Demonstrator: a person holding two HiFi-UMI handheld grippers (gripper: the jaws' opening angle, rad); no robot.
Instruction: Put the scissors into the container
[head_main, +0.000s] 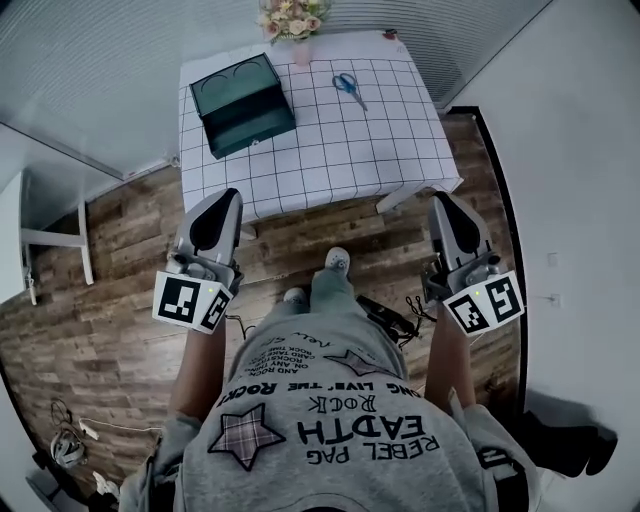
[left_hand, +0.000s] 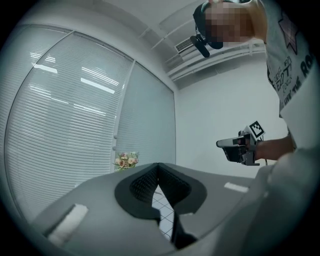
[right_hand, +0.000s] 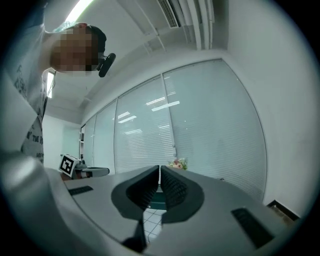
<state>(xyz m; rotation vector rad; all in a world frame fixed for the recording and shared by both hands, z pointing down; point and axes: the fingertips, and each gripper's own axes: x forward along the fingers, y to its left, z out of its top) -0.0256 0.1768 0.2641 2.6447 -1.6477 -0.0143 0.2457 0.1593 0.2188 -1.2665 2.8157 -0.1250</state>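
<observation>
Scissors (head_main: 348, 86) lie on the table (head_main: 340, 150), far right part. Container (head_main: 243, 103) stands on the table's left part. Left gripper (head_main: 224, 197) and right gripper (head_main: 440, 204) hang short of the table, jaws together, empty.

The tabletop (head_main: 330, 150) lies ahead of the left tool (head_main: 226, 197) and the right tool (head_main: 441, 206), well apart from both. On it, the container (head_main: 243, 103) sits ahead of the left tool; the scissors (head_main: 348, 86) lie farther right, between the two tools' lines. The flowers (head_main: 290, 17) stand at the far edge.
</observation>
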